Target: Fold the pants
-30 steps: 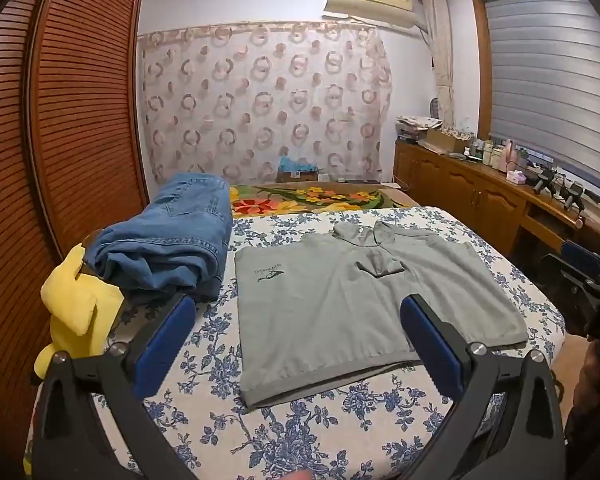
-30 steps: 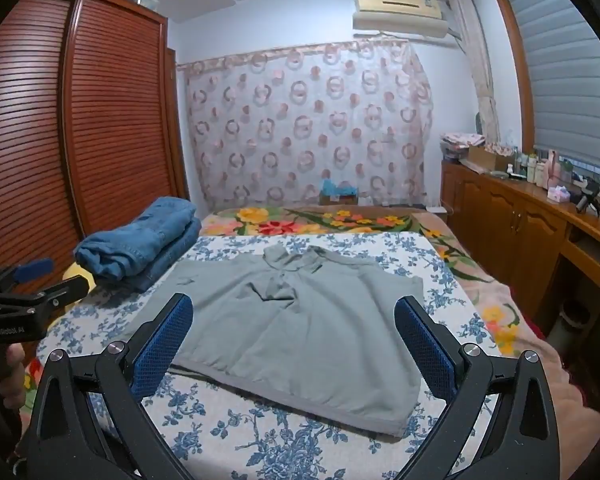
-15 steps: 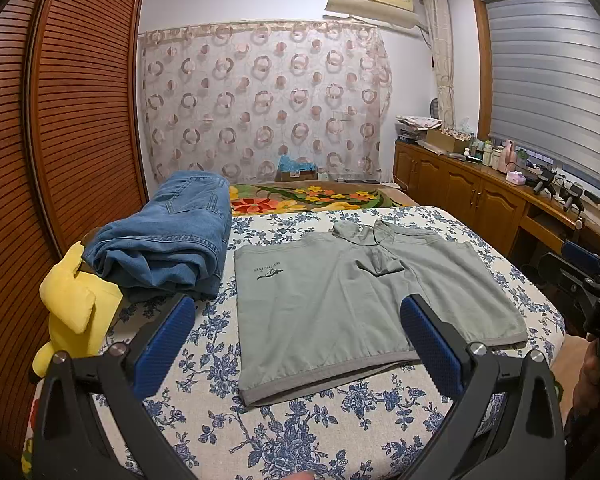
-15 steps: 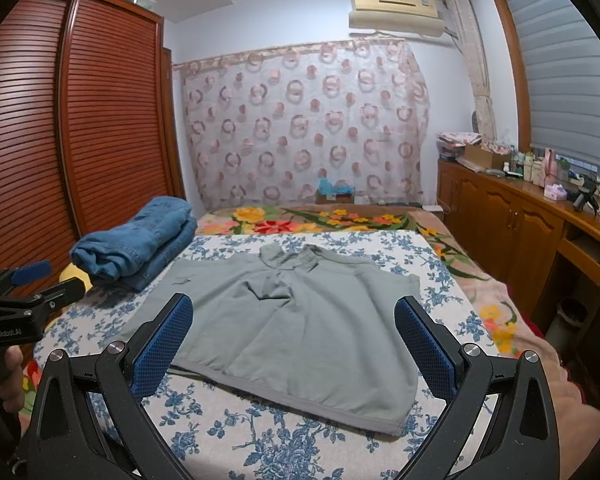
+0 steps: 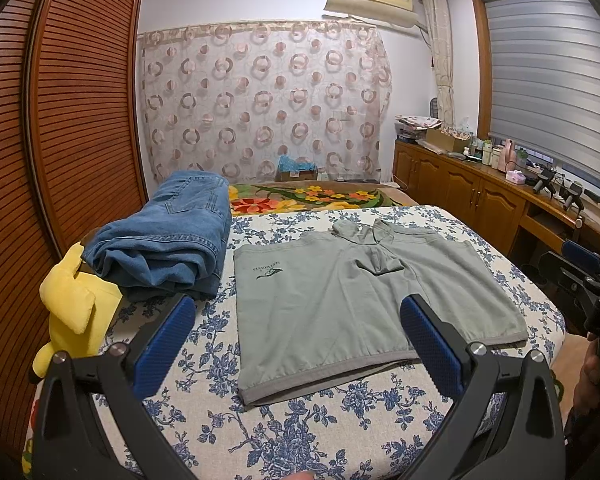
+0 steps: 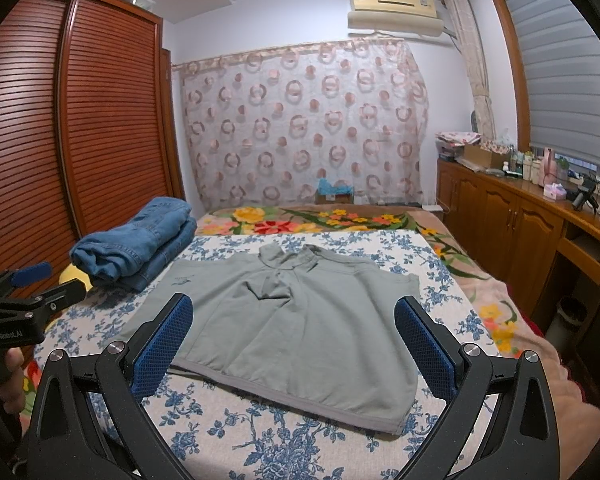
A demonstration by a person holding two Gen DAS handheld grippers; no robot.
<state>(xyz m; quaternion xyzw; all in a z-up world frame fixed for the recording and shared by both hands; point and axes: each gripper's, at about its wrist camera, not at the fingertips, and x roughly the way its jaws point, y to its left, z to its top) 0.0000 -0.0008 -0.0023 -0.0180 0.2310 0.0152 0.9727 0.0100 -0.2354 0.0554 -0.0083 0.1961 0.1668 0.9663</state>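
A grey-green garment [image 5: 340, 300] [image 6: 300, 320] lies spread flat on the bed, with its hem toward me and a small dark logo near its left edge. Folded blue jeans [image 5: 168, 240] [image 6: 140, 244] sit in a pile at the bed's left side. My left gripper [image 5: 296, 312] hovers open above the near hem and holds nothing. My right gripper [image 6: 292, 308] is open too, above the same hem and further right. Each gripper shows in the other's view: the left gripper [image 6: 20, 292] at the left border, the right gripper [image 5: 580, 272] at the right border.
The bed has a blue floral sheet [image 5: 320, 432] and a bright flowered blanket [image 6: 320, 220] at the far end. A yellow plush toy [image 5: 72, 308] sits beside the jeans. A louvred wardrobe [image 5: 60, 120] lines the left, and low wooden cabinets [image 6: 520, 232] with clutter the right.
Almost nothing. Both grippers stay open and hover at the near side of the bed, with only a slight drift of the views. The clothes have not moved.
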